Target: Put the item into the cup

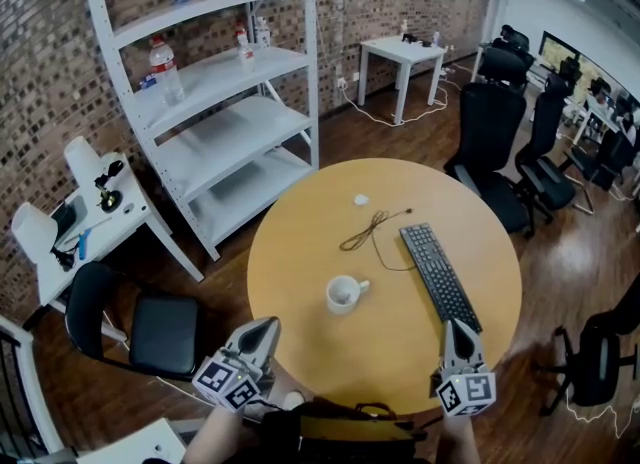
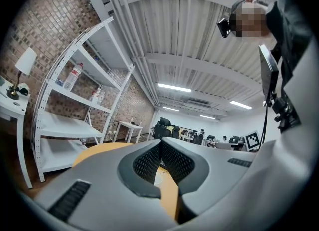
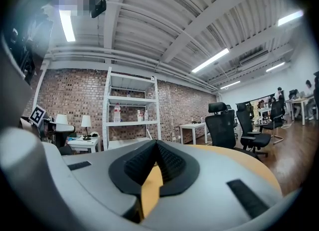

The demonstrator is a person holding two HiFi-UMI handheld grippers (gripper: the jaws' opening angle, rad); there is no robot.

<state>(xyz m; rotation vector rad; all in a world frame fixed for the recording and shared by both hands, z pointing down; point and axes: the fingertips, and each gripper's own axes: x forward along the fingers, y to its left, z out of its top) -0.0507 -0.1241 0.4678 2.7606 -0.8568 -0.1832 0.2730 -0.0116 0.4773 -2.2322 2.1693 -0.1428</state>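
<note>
In the head view a white cup (image 1: 343,294) with its handle to the right stands upright near the middle of the round yellow table (image 1: 300,242). A small white item (image 1: 361,200) lies on the table farther back, apart from the cup. My left gripper (image 1: 268,323) hovers at the table's near edge, left of and nearer than the cup. In the left gripper view its tips (image 2: 160,142) meet, with nothing held. My right gripper (image 1: 455,324) sits at the near right edge, just beyond the keyboard's end. Its tips (image 3: 156,142) are also together and empty.
A black keyboard (image 1: 440,275) lies diagonally on the table's right side, with a loose dark cable (image 1: 370,229) beside it. A white shelf unit (image 1: 215,102) stands at the back left. Black office chairs (image 1: 495,147) stand to the right, and another chair (image 1: 150,327) at the near left.
</note>
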